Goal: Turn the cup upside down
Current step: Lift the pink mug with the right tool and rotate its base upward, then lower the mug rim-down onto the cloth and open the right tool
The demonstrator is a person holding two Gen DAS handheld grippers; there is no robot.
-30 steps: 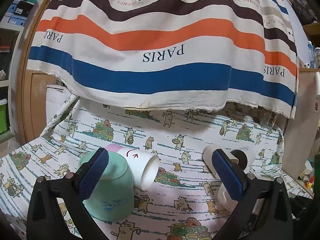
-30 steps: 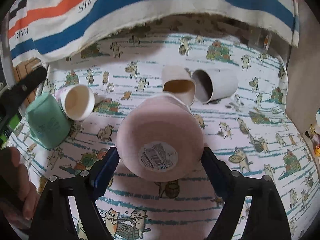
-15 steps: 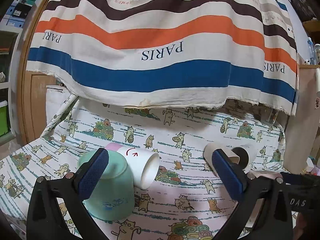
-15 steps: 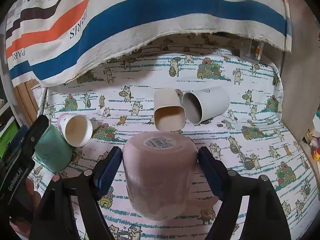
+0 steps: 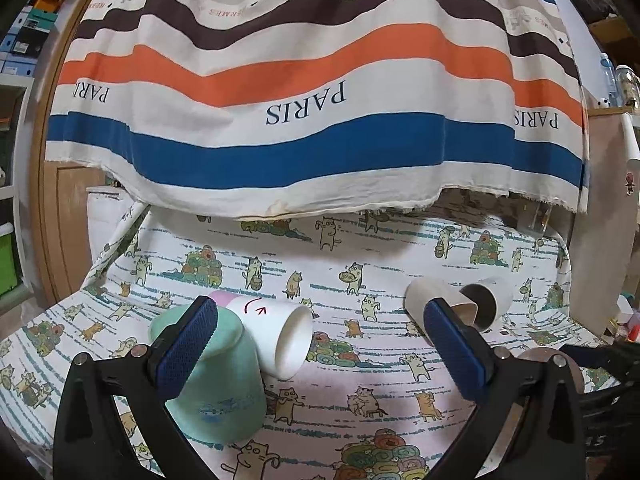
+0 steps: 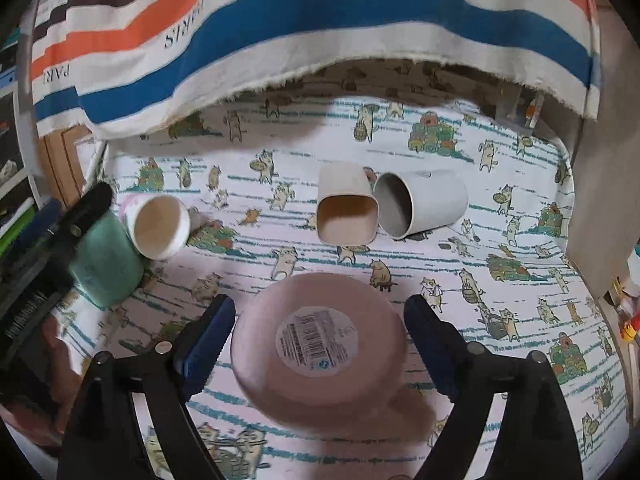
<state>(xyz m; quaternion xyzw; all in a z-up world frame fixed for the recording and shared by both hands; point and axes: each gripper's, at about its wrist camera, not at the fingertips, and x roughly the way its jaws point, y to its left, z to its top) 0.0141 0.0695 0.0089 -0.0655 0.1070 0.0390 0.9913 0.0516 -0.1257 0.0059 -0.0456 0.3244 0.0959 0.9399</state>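
Right tool (image 6: 318, 326) is spread wide, blue pads (image 6: 208, 332) flanking the pink cup (image 6: 320, 348) with a sliver of daylight on either side, so it's released, not gripping. That pink cup stands upside down on the cat-print cloth (image 6: 520, 240) over the tabletop, barcode sticker on its base facing up at the camera. Up at 12 o'clock from it, a beige square-mouthed cup (image 6: 347, 208) lies on its side, touching a grey cup (image 6: 424, 204) at its 3 o'clock, also tipped over. Out at 10 o'clock, a white cup (image 6: 160, 226) lies on its side against an inverted green cup (image 6: 106, 264). Over on the left wrist view, the left tool (image 5: 320, 344) hangs wide apart too, holding nothing, with the green cup (image 5: 216, 384) behind its left pad and the white cup (image 5: 276, 336) leaning on it. A striped cloth (image 5: 320, 100) reading PARIS drapes across the back.
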